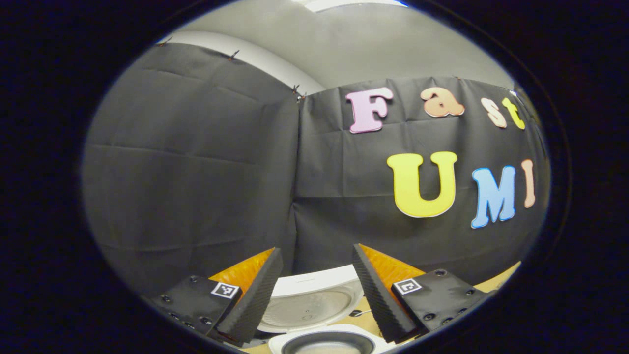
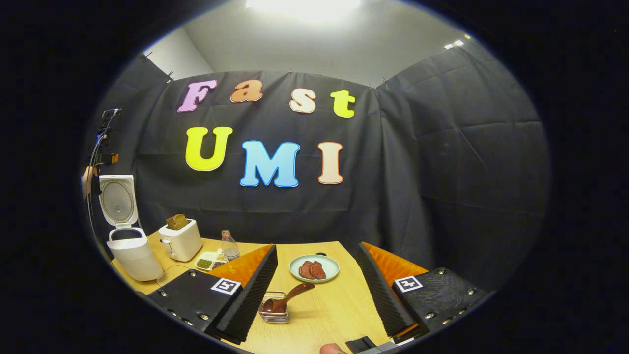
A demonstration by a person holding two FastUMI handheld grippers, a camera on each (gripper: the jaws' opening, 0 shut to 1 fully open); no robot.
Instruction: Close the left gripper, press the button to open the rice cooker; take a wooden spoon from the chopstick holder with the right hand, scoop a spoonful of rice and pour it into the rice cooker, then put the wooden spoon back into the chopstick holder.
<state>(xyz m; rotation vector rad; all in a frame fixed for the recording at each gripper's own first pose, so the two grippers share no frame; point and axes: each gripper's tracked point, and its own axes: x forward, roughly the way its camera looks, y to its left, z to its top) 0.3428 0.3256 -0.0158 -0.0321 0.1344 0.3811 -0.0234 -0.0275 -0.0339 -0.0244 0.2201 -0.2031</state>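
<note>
The white rice cooker [image 2: 133, 251] stands open at the table's far left, its lid [image 2: 118, 199] upright. In the left gripper view the lid's inner side [image 1: 309, 305] and the pot's rim [image 1: 328, 340] lie just below and between the fingers of my left gripper [image 1: 317, 253], which is open and holds nothing. A dark wooden spoon [image 2: 290, 296] rests in a wire chopstick holder [image 2: 275, 313] on the table. It sits low between the fingers of my right gripper [image 2: 317, 248], nearer the left finger, untouched. That gripper is open and empty.
A white toaster [image 2: 181, 239] with bread, a small bottle [image 2: 229, 245] and a dish of beans [image 2: 210, 259] stand right of the cooker. A pale green plate [image 2: 314, 268] with dark slices lies beyond the spoon. A hand [image 2: 88, 180] shows above the cooker.
</note>
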